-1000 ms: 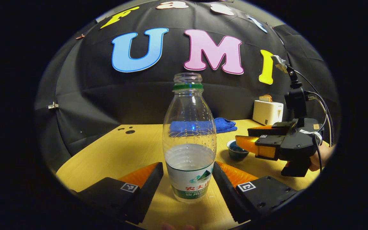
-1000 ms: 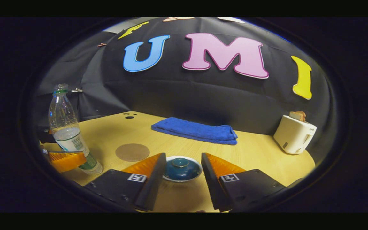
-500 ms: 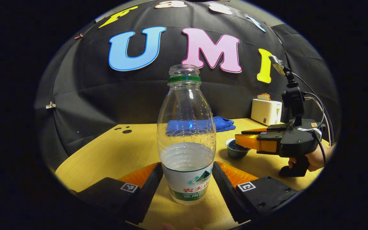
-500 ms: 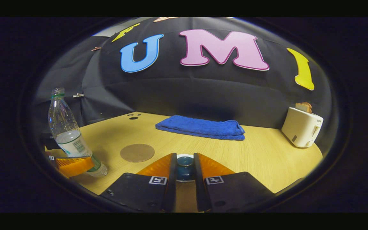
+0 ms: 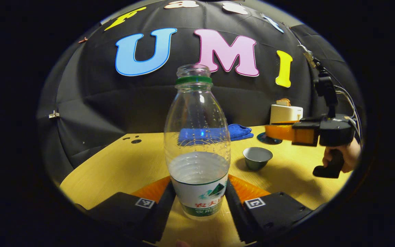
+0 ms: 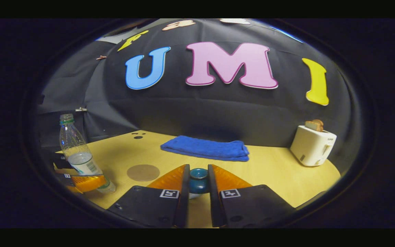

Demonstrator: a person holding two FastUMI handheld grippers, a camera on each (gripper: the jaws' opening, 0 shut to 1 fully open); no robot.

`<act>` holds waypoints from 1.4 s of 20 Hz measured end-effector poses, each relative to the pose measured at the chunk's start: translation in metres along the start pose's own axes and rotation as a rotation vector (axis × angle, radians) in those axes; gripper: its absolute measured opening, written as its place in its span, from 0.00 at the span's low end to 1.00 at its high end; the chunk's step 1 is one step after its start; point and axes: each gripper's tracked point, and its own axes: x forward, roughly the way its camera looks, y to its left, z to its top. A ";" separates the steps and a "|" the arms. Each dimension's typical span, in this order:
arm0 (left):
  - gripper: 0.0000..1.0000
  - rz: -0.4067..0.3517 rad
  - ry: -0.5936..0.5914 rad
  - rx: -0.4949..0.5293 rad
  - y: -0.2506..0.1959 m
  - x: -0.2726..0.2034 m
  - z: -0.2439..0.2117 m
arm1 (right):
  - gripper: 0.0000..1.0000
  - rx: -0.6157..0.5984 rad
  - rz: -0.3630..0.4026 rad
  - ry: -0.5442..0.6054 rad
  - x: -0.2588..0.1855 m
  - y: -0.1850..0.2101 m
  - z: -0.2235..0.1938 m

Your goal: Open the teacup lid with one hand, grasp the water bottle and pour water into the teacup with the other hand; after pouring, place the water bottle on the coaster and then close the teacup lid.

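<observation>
A clear water bottle [image 5: 197, 144], uncapped and about a third full, stands upright on the wooden table [image 5: 122, 164]. My left gripper [image 5: 199, 187] is shut on its labelled lower part, a finger pressing each side. To the right sits the small dark teacup [image 5: 257, 157], uncovered. Above and behind it a person's hand [image 5: 341, 161] holds my right gripper [image 5: 269, 132], with the lid [image 5: 268, 139] hanging under its fingers. In the right gripper view my right gripper [image 6: 198, 168] is shut on the blue lid's knob [image 6: 198, 180], lifted off the table. A round brown coaster [image 6: 143, 172] lies left of it.
A folded blue towel [image 6: 206, 148] lies at the back of the table, by the wall. A white toaster [image 6: 312, 144] with toast stands at the back right. In the right gripper view the bottle [image 6: 77, 154] is at the far left, near the table's edge.
My right gripper shut on the lid's knob and lifted it up and back off the teacup, which is now uncovered. My left gripper's fingers closed in against the bottle.
</observation>
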 end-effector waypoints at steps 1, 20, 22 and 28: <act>0.79 0.003 0.009 0.000 0.001 0.003 -0.001 | 0.29 -0.001 -0.020 -0.009 -0.005 -0.011 0.004; 0.74 0.185 0.153 1.179 0.028 0.097 0.052 | 0.24 -0.083 -0.205 0.013 -0.115 -0.144 -0.016; 0.73 0.200 0.158 1.278 0.026 0.096 0.049 | 0.29 -0.081 -0.216 0.008 -0.120 -0.151 -0.014; 0.74 0.200 0.153 1.417 0.022 0.102 0.040 | 0.29 -0.080 -0.229 0.002 -0.123 -0.157 -0.017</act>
